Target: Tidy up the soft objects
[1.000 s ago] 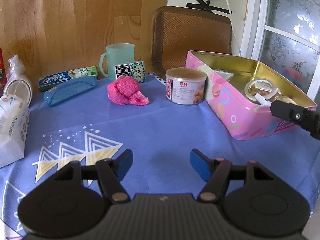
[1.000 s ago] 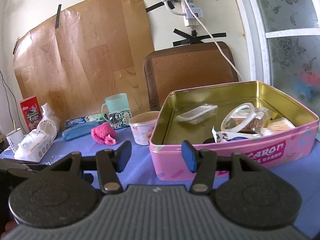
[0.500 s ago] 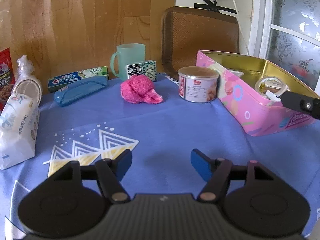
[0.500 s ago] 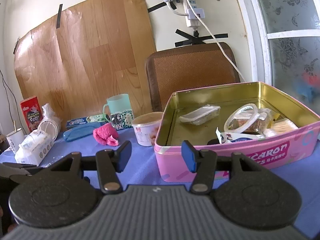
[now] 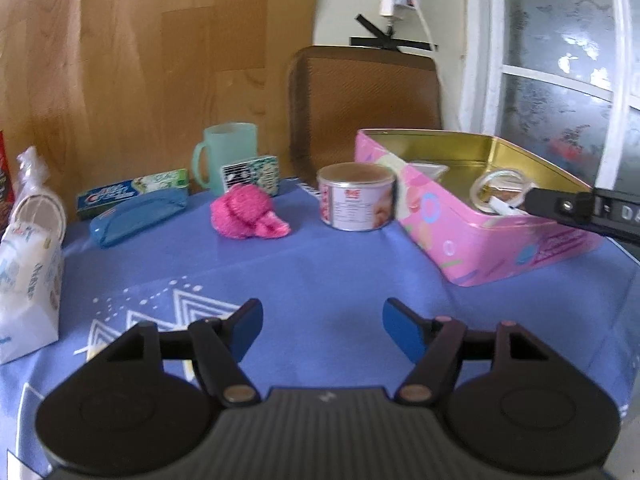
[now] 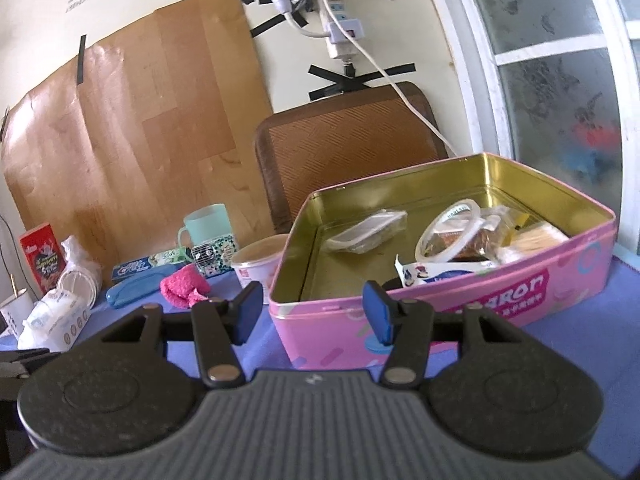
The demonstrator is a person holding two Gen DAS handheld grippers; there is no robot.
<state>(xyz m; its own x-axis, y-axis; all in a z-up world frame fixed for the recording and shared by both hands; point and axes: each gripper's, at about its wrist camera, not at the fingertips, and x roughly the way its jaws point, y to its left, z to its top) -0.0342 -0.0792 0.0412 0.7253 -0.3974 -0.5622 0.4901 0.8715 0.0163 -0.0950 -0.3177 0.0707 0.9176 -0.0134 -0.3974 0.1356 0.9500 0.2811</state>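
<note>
A fluffy pink sock bundle [image 5: 248, 217] lies on the blue tablecloth at the back centre; it also shows in the right wrist view [image 6: 185, 289]. A pink tin with a gold inside [image 5: 452, 220] stands at the right, holding a tape roll and packets; in the right wrist view the tin [image 6: 472, 300] is just ahead. My left gripper [image 5: 322, 330] is open and empty, well short of the sock. My right gripper [image 6: 312, 312] is open and empty at the tin's near left corner. Its tip [image 5: 560, 208] shows at the right of the left wrist view.
A round can [image 5: 356, 202] stands between sock and tin. A green mug [image 5: 228, 156], a small patterned box [image 5: 252, 174], a toothpaste box [image 5: 132, 192] and a blue case [image 5: 138, 218] line the back. A tissue pack [image 5: 28, 288] lies left. A brown chair back [image 5: 364, 104] stands behind.
My left gripper has pulled back and tilted up, so the table objects sit farther off. My right gripper has shifted slightly left along the tin. Both stay open.
</note>
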